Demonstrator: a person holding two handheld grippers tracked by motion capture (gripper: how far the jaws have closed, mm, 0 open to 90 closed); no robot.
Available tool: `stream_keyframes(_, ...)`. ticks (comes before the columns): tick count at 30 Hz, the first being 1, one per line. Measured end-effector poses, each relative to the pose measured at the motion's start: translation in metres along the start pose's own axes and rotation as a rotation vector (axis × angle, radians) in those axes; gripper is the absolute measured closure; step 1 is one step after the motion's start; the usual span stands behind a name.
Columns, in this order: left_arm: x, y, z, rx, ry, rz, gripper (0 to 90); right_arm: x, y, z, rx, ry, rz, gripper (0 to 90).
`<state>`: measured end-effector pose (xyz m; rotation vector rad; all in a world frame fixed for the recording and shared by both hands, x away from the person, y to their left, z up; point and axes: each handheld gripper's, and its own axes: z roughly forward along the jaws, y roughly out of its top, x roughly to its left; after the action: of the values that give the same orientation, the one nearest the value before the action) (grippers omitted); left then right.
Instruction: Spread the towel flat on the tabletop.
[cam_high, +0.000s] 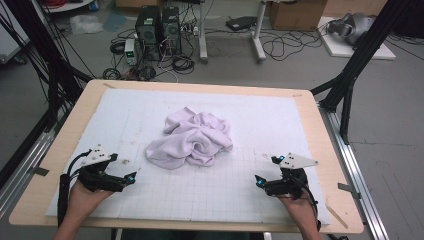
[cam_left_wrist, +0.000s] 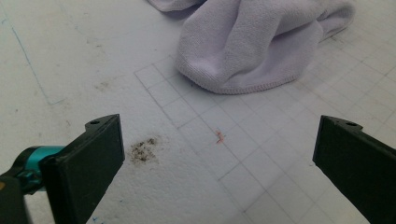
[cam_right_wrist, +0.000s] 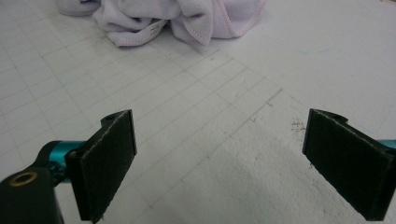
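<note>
Both grippers, left (cam_high: 131, 176) and right (cam_high: 259, 181), are hovering with jaws wide apart, holding nothing; grabbing the crumpled towel (cam_high: 192, 139) blindly risks pinching several layers together.

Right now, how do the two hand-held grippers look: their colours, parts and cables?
Both the left gripper and the right gripper are black frames with two flat, rectangular black jaws. Small teal parts sit near the jaw bases. Each carries a light grey three-cornered plate on top, and a black cable trails back along the forearm. The forearms are bare, with no sleeves in view.
</note>
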<state>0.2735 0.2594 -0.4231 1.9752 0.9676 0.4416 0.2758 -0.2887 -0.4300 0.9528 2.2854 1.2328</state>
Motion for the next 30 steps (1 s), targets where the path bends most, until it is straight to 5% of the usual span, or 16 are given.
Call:
stream_keyframes(18, -0.002, 0.006, 0.001, -0.019, 0.003, -0.003, 2.6, 0.002, 0.011, 0.006, 0.001, 0.011, -0.005, 8.9)
stream_keyframes(30, -0.006, 0.035, 0.011, -0.044, -0.02, 0.036, 7.0, 0.009, 0.066, 0.038, 0.022, 0.115, -0.08, 9.3)
